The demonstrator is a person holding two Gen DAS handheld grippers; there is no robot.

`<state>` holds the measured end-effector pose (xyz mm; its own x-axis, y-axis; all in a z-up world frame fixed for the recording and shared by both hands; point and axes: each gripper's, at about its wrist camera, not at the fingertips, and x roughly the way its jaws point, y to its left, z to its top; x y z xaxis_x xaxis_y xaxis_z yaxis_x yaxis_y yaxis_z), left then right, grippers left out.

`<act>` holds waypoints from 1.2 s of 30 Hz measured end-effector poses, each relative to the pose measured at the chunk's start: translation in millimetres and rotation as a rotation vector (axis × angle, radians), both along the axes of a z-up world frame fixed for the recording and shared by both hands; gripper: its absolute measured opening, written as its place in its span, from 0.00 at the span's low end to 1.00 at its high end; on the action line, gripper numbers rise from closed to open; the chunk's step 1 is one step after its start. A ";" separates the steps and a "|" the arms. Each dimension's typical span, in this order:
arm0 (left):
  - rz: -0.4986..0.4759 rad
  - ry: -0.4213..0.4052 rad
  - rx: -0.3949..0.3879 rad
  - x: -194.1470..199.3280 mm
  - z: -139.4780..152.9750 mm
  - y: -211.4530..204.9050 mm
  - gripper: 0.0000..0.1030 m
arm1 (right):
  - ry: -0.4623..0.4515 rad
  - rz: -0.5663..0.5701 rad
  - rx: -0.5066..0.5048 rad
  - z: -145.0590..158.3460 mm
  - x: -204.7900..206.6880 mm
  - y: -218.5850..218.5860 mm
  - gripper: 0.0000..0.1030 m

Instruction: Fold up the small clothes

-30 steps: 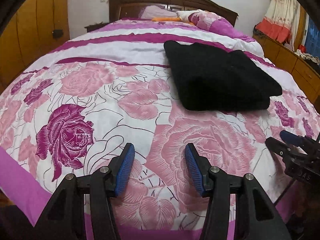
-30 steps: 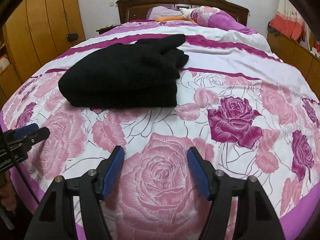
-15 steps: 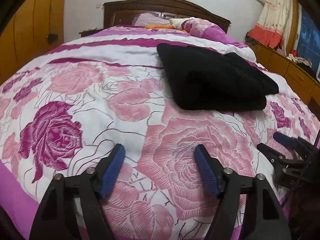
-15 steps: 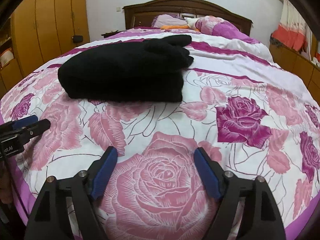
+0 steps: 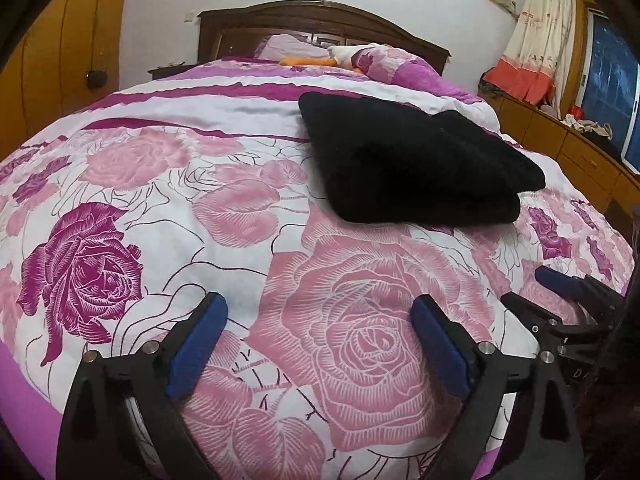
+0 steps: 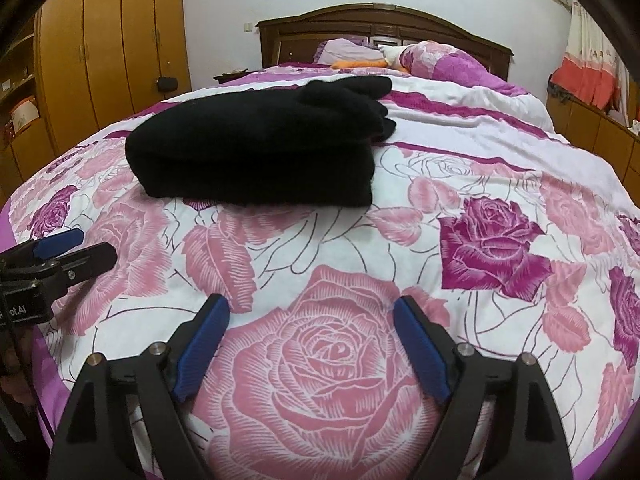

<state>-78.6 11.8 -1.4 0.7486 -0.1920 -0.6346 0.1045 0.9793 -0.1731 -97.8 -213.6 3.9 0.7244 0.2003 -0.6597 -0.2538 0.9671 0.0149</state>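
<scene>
Both grippers widening and backing off toward the foot of the bed since a second ago: left gripper and right gripper hanging empty, fingers apart, black garment lying folded on the floral bedspread, fold apparently finished

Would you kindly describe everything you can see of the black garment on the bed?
The black garment is plain black, with a soft, thick, fuzzy look, perhaps knit or fleece. It lies folded into a compact stack of layers, the fold edges facing the cameras and a loose, lumpy end toward the headboard. It rests flat on the floral bedspread, roughly mid-bed. Only the bedspread touches it; the left gripper and right gripper are well short of it, jaws open.
</scene>
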 end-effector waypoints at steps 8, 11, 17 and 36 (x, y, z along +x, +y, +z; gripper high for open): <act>0.004 -0.024 0.018 -5.2 -1.9 -4.7 0.90 | -0.005 -0.002 -0.005 -0.2 -2.1 2.6 0.85; 0.006 -0.029 0.016 -6.7 -2.0 -5.1 0.90 | -0.007 -0.003 -0.006 -0.2 -2.6 3.0 0.85; 0.007 -0.032 0.014 -8.8 -1.9 -6.1 0.91 | -0.016 -0.004 -0.001 0.3 -4.0 3.7 0.85; -0.004 -0.033 0.015 -5.3 -1.4 -6.4 0.93 | -0.027 -0.003 0.003 0.3 -3.2 2.7 0.86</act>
